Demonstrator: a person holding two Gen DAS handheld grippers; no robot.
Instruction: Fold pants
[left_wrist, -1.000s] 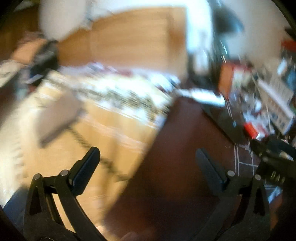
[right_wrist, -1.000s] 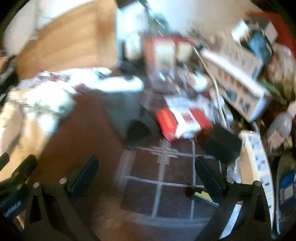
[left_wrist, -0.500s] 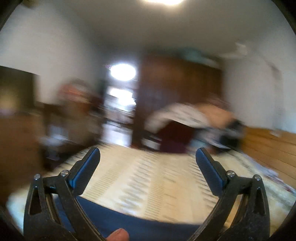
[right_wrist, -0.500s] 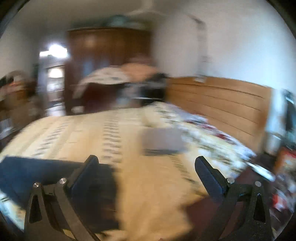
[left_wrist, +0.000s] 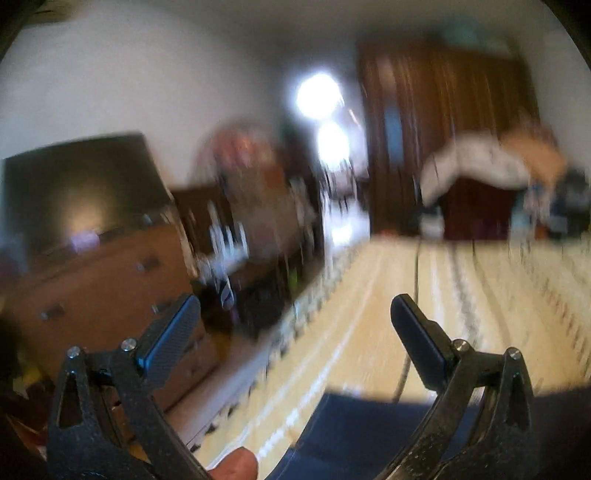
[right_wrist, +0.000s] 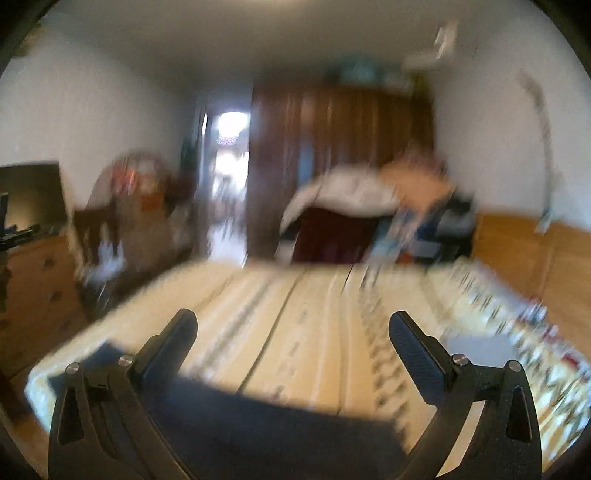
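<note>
Dark blue pants (right_wrist: 266, 424) lie flat on the near part of a bed with a cream patterned cover (right_wrist: 314, 325). In the left wrist view the pants (left_wrist: 369, 435) show at the bottom, under the gripper. My left gripper (left_wrist: 295, 325) is open and empty, held above the pants' edge and the bed's left side. My right gripper (right_wrist: 293, 339) is open and empty, held above the pants. Both views are blurred by motion.
A wooden dresser (left_wrist: 96, 288) with a dark TV (left_wrist: 74, 192) stands left of the bed. A dark wardrobe (right_wrist: 340, 155) and a chair piled with clothes (right_wrist: 369, 199) stand beyond the bed. A wooden headboard (right_wrist: 524, 258) runs along the right. A grey flat item (right_wrist: 480, 343) lies on the bed's right.
Both grippers swung from the cluttered floor by the bed round to face the bed and room. In the last half second both turned further left. Jaws stayed open.
</note>
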